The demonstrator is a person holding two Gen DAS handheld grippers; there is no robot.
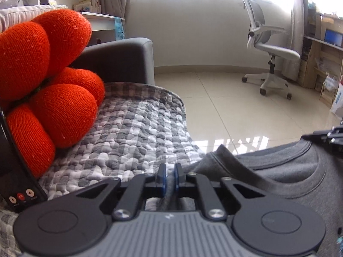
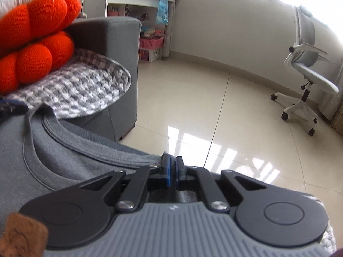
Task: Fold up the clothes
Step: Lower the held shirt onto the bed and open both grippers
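A grey sweatshirt (image 1: pixel 300 177) with a ribbed round collar lies over the checked sofa cover, its neck end toward the sofa's front edge. My left gripper (image 1: pixel 170 176) is shut on a dark fold of the sweatshirt at its left shoulder; the cloth runs between the blue pads. In the right wrist view the same grey sweatshirt (image 2: pixel 42 160) fills the lower left, and my right gripper (image 2: pixel 173 170) is shut on its shoulder edge beside the collar. The tip of the right gripper (image 1: pixel 328 138) shows at the far right of the left wrist view.
An orange knitted cushion (image 1: pixel 47 85) leans at the back of the grey sofa (image 1: pixel 126 60) on a grey checked cover (image 1: pixel 133 137). A black remote (image 1: pixel 19 180) stands at left. Shiny tiled floor (image 2: pixel 214 111) lies ahead, with a white office chair (image 2: pixel 304 81) and shelves (image 1: pixel 321 60).
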